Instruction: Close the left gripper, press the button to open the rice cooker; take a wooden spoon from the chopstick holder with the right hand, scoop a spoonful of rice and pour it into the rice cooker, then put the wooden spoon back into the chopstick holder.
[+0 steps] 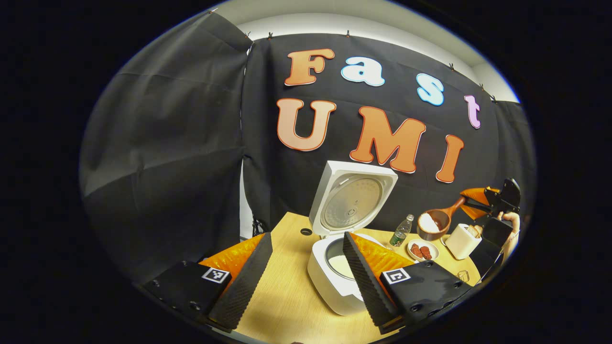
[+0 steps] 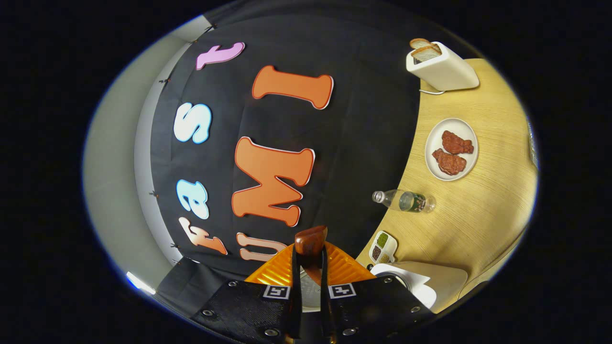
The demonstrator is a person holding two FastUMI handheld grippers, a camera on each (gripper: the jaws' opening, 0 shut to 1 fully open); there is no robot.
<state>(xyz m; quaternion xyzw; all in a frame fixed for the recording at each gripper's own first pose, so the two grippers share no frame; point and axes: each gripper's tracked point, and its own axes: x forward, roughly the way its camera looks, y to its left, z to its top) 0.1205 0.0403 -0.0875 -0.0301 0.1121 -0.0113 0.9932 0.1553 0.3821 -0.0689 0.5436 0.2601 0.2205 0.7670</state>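
Left gripper view: left gripper [image 1: 306, 267] low over the surface [image 1: 282, 296], jaws released, wide apart, nothing between them. Just past the fingers, the cooker [image 1: 334, 282] standing with its lid [image 1: 353, 200] swung up, pale contents down in the pot [image 1: 340, 263]. Right of the cooker, an upright bottle [image 1: 401, 231], then a plate [image 1: 423, 250] with two reddish pieces, then a toaster [image 1: 462, 241] with bread in its slot. Above plate and toaster, the spoon [image 1: 437, 220] held up in the air, bowl heaped with white rice [image 1: 429, 222], handle slanting up and to the right into the right gripper [image 1: 478, 200], a hand [image 1: 510, 220] behind it. Bowl of the spoon off to the right of the cooker, not over the pot. Right gripper view: scene tipped on its side, right gripper [image 2: 311, 277] with jaws clenched on the spoon handle [image 2: 311, 241], rounded end of the handle poking out between the fingers. Beyond, on the surface, the toaster [image 2: 442, 67] with bread, the plate [image 2: 452, 149] with the two reddish pieces, the bottle [image 2: 404, 200], a small divided dish [image 2: 382, 247] of mixed grains, and part of the white cooker [image 2: 420, 282] just beside the right finger. Holder: cannot tell where.
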